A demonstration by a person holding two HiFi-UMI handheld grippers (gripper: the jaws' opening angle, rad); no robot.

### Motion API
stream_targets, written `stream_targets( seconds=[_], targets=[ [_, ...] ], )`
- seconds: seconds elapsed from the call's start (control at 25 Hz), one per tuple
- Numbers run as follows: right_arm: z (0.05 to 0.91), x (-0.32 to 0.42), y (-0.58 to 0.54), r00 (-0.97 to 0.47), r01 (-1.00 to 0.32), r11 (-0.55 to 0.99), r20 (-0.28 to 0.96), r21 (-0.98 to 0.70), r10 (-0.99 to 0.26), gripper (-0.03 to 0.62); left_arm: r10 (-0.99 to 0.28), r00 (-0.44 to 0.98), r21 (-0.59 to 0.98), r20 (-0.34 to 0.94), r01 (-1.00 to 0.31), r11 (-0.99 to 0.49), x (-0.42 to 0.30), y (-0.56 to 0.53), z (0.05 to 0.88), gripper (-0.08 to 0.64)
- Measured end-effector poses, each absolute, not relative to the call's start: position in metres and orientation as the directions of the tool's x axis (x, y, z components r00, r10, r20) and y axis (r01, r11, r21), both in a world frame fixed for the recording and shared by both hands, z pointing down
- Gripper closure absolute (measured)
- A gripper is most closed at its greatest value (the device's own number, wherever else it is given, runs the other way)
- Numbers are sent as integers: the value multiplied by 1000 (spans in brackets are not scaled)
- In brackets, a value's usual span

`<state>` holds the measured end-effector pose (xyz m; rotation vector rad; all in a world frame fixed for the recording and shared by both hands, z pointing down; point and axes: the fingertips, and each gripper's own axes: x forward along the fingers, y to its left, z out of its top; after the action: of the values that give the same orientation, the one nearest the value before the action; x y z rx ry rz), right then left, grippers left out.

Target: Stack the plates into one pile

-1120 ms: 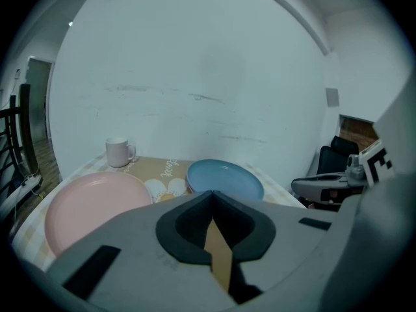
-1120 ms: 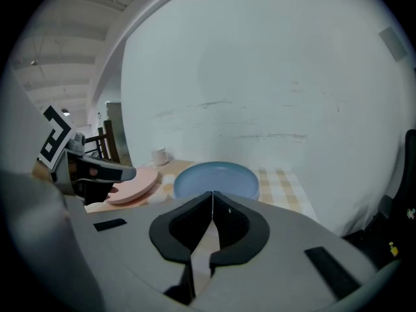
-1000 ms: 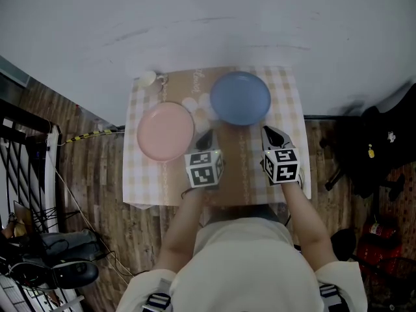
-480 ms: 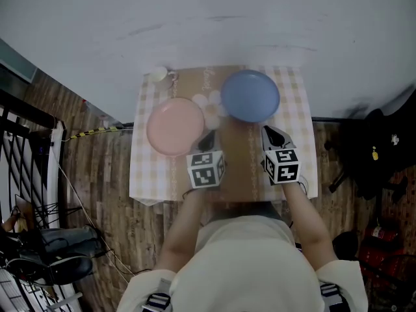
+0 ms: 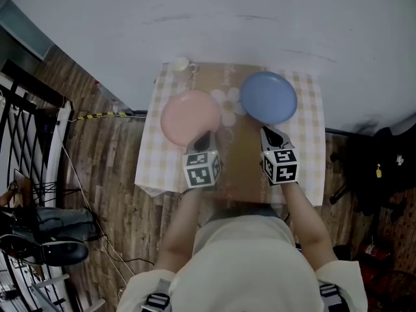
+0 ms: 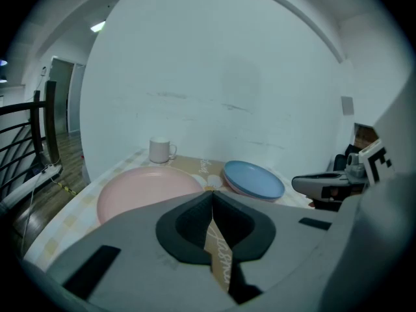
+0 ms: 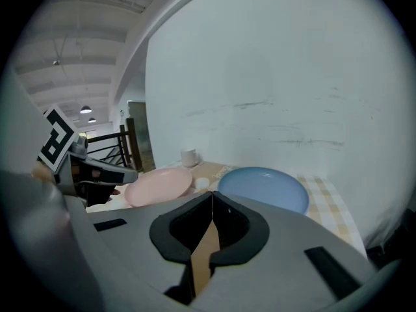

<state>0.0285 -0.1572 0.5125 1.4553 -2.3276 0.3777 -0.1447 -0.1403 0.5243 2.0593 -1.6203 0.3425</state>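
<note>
left gripper (image 6: 212, 195) and right gripper (image 7: 212, 195) both have jaws pressed together with nothing in them, above the table's near half. the pale script on the brown runner (image 5: 242, 153) is too blurred to read. beyond them, apart on the checked cloth (image 5: 153, 161), lie a round pink plate (image 5: 190, 117) on the left and a blue plate (image 5: 268, 97) on the right.

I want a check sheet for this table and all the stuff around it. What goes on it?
Surface: table with a checked cloth and a brown runner.
Job's things: pink plate and blue plate lie side by side, apart, not stacked.
Clutter: white mug at the far left corner.
Grippers: left gripper and right gripper are both shut and empty.
Cables: thin cable on the floor at left.
Surroundings: white wall, wooden floor, black railing.
</note>
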Motion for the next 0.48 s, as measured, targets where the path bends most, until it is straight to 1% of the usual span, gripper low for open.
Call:
stream_targets(
  seconds=[0.48],
  targets=[
    [515,-38,-178,-523,-819,574,447,-27,-726,589,-860,99,195,500,-981,1,-214,-133,538,555]
  ],
)
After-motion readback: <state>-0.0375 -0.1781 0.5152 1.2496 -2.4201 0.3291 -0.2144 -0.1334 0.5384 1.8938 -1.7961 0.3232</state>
